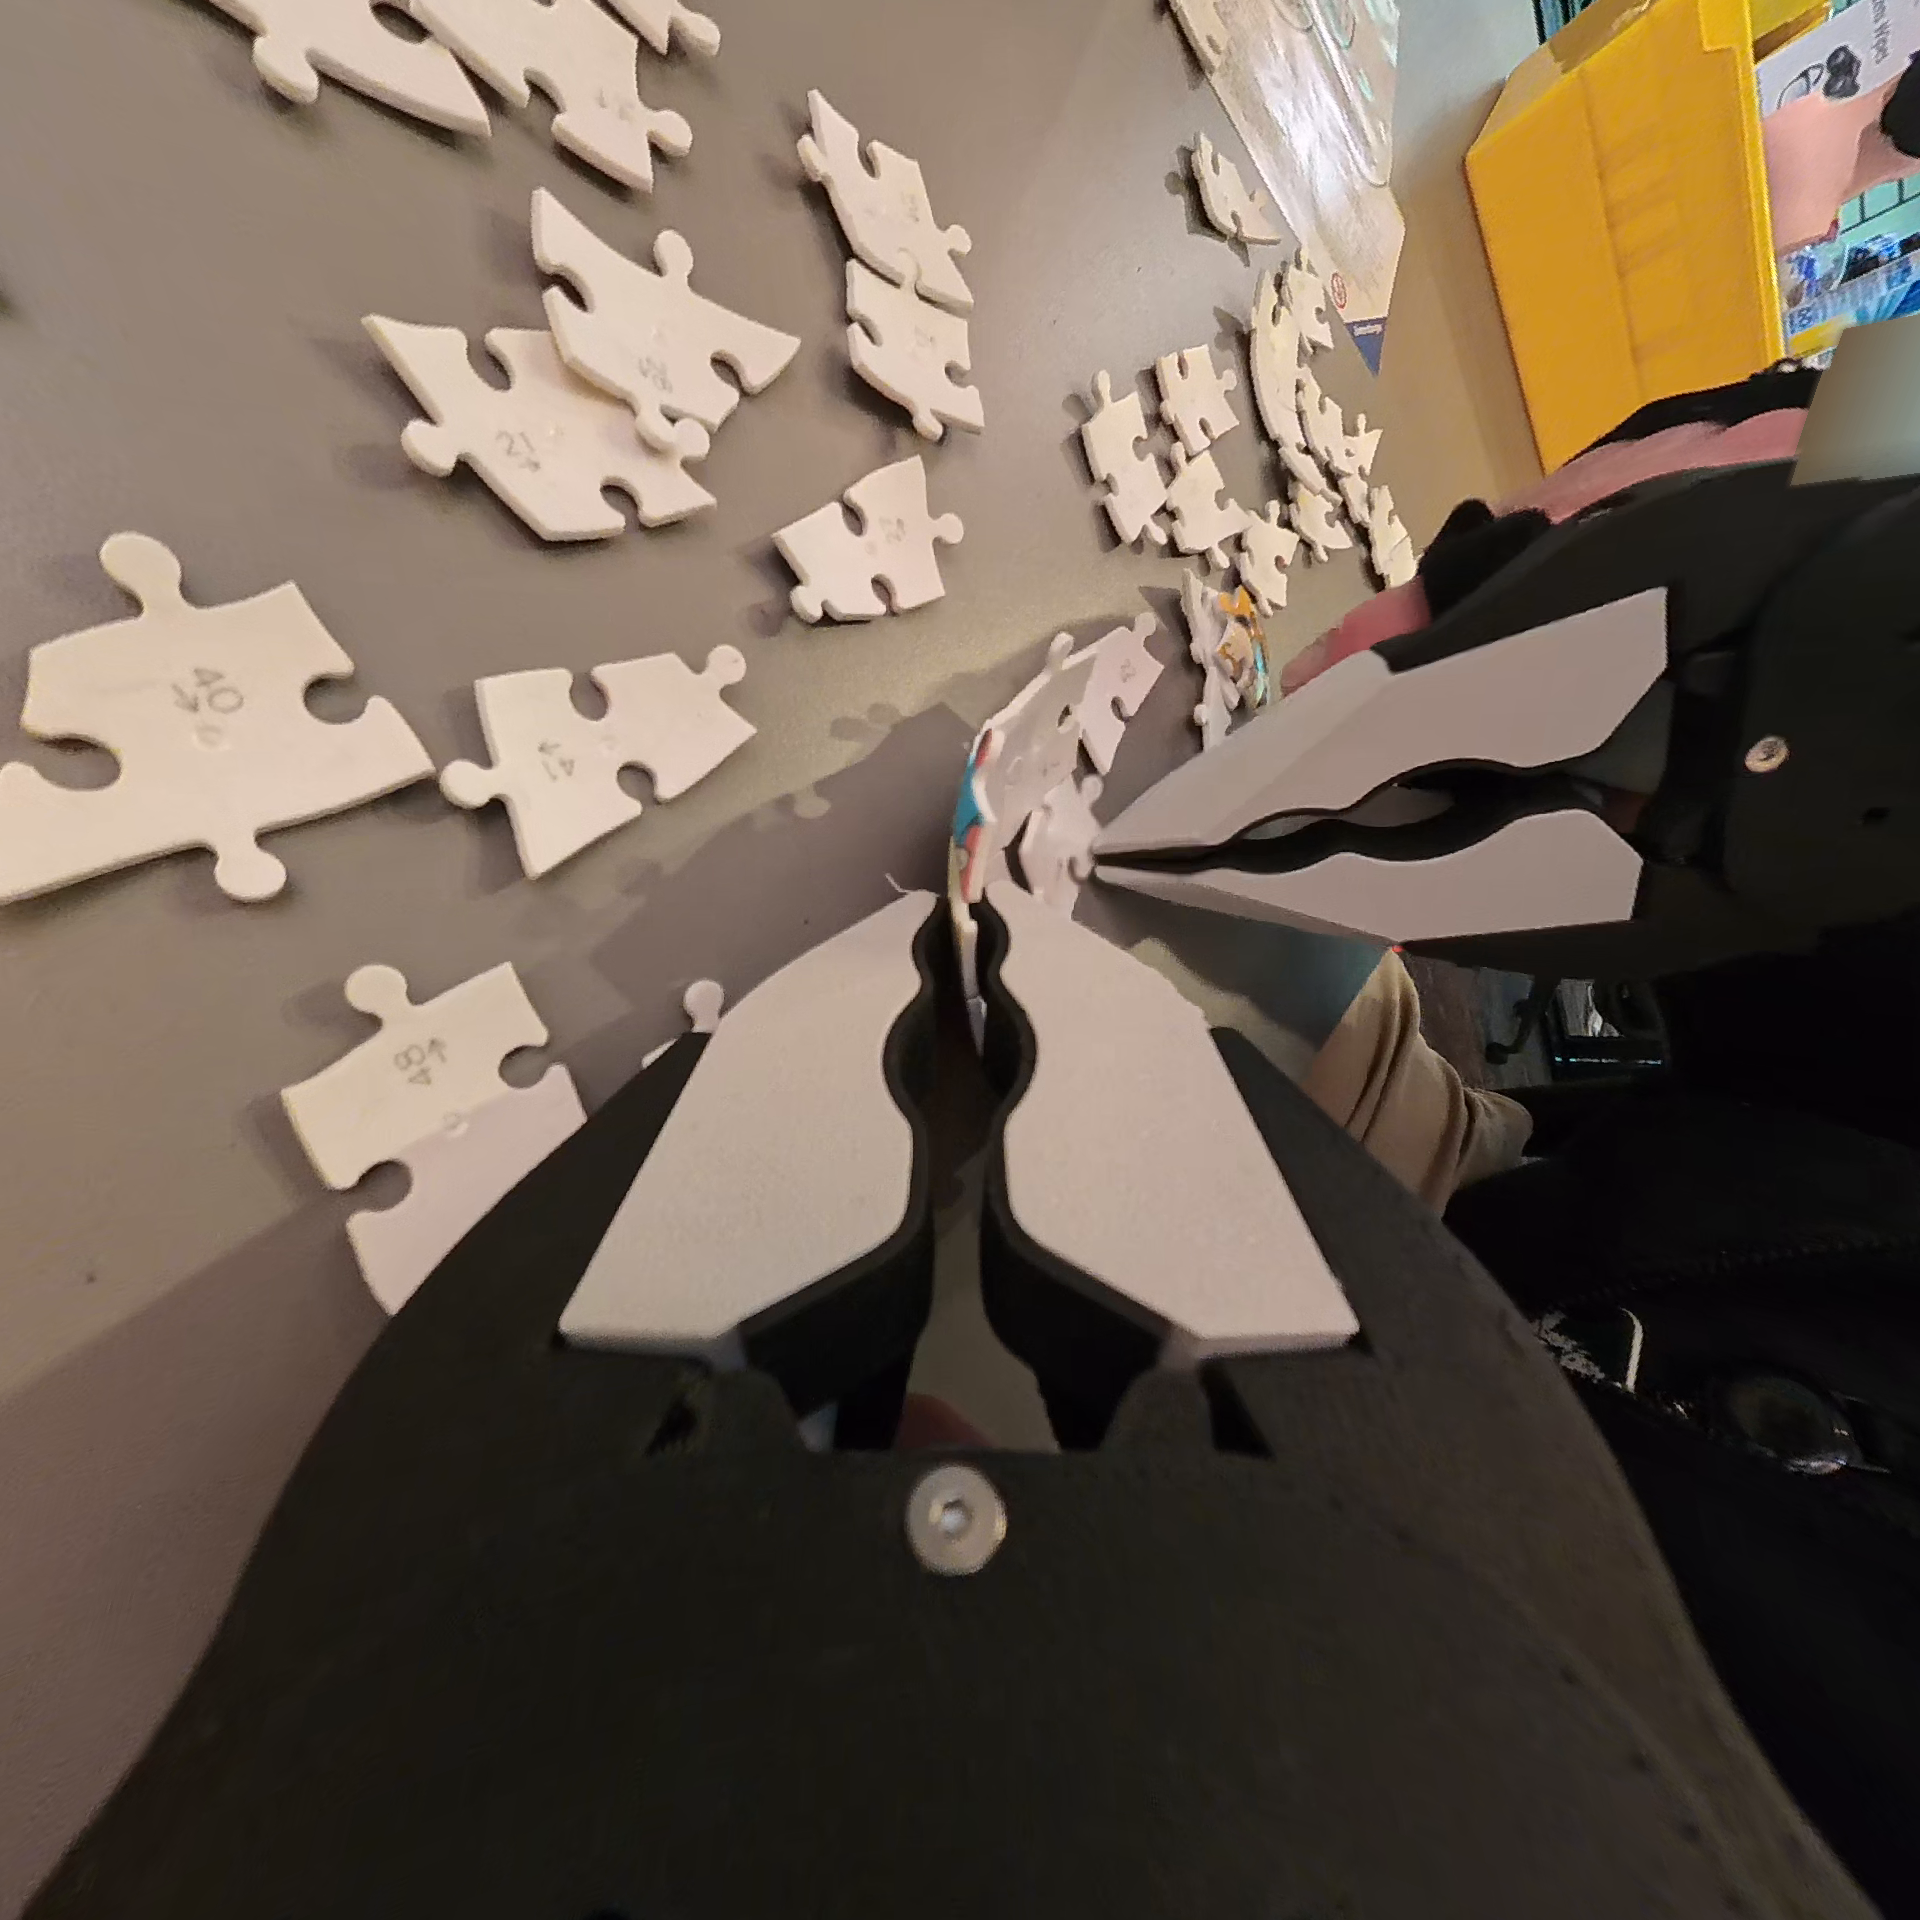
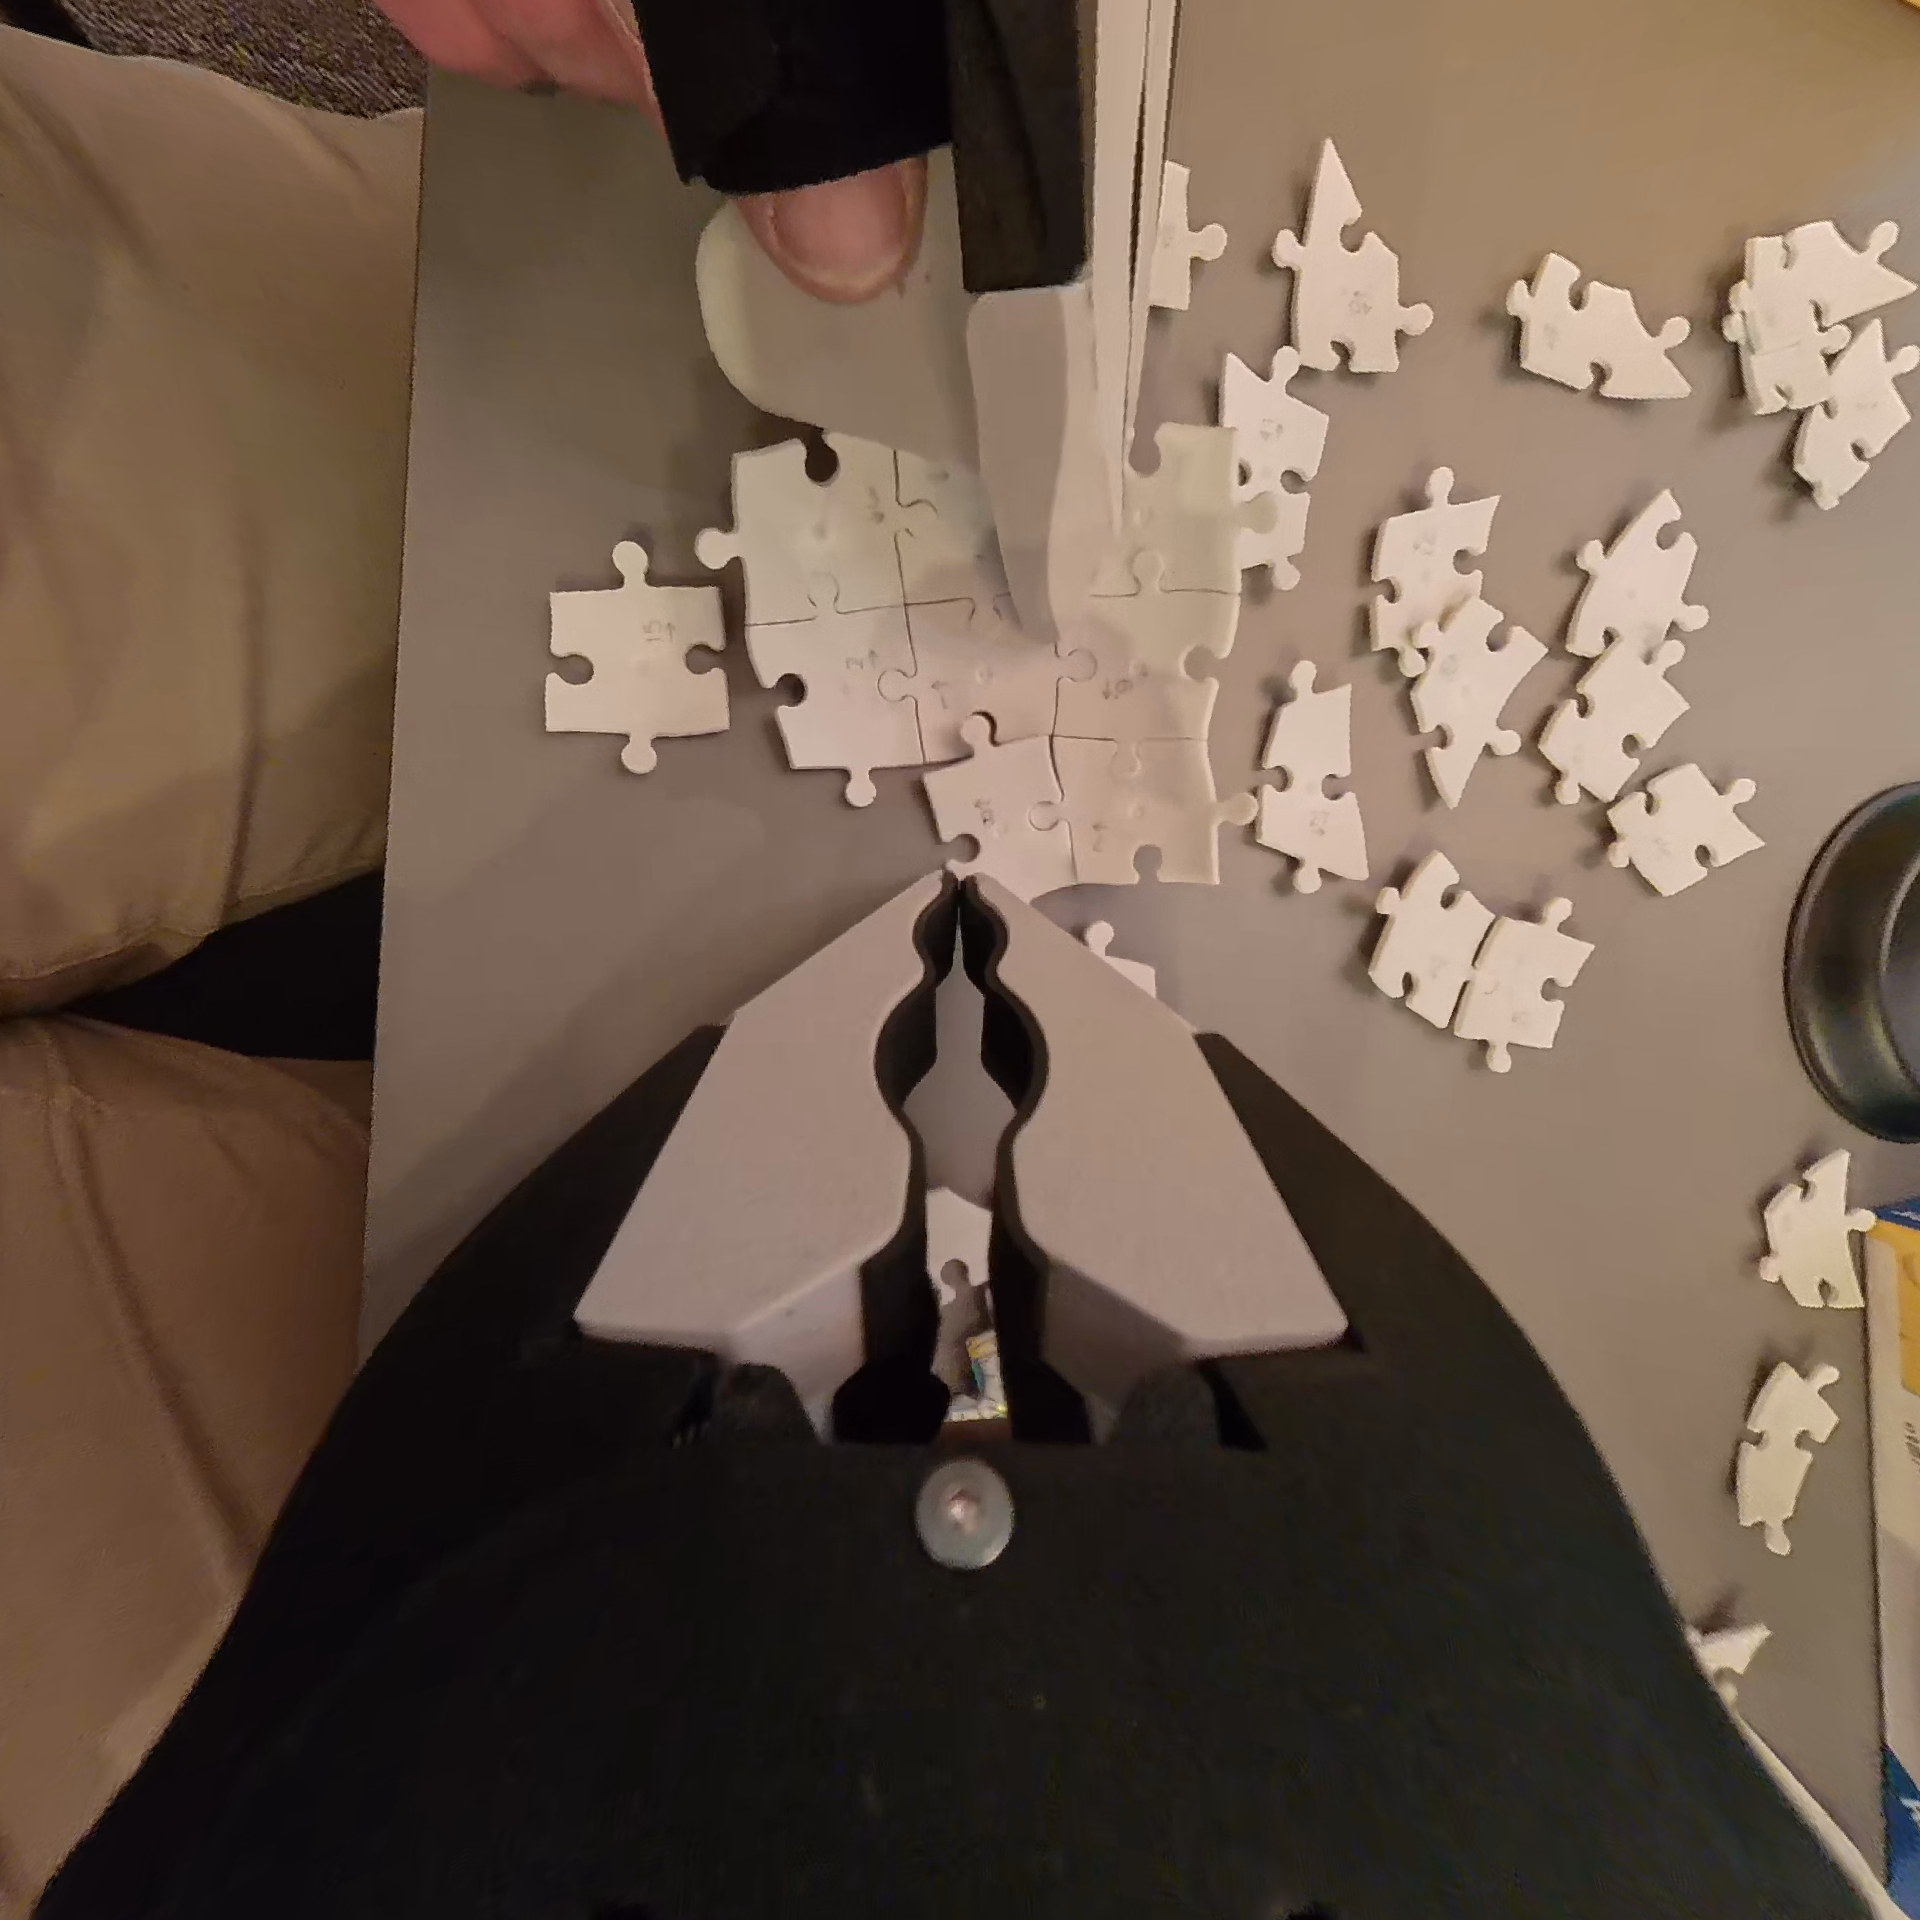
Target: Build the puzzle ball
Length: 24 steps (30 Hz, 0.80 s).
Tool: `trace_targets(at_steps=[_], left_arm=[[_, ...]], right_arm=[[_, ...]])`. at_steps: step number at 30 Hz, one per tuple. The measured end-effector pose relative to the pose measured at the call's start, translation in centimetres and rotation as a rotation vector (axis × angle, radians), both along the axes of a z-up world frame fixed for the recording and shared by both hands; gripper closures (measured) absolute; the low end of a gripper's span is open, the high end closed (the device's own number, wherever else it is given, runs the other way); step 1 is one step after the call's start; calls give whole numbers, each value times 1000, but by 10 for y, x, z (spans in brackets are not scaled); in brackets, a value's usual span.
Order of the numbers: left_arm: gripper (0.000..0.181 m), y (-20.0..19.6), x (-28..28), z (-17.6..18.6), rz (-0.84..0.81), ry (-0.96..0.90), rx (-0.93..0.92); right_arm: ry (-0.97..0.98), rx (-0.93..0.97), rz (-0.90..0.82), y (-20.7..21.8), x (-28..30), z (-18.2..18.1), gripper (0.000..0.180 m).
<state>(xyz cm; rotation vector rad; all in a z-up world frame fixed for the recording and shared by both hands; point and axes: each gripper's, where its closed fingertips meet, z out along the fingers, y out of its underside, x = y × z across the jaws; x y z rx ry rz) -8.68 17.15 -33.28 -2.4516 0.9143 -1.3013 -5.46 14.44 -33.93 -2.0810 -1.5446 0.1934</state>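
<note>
Left tongs pinching the joined panel near the tabletop edge, right tongs pressed together at its corner tab, loose pieces crowding beyond.

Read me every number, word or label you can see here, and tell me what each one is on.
I don't repeat writing from pictures; this is what carries it.
Loose white puzzle pieces: a small printed number with an arrow on each back.
Joined patch of pieces: the same kind of marks, fainter.
White label above the yellow box: print, cut off by the frame.
Blue-and-white box: too blurred to read.
</note>
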Motion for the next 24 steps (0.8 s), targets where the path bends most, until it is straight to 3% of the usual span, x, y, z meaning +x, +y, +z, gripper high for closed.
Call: trace_targets(at_steps=[8,24], left_arm=[[178,0,0,0,1,0,1],[178,-1,2,0,3,3,1]], right_arm=[[135,19,-20,5,-10,19,180],[137,-7,-61,13,-19,4,180]])
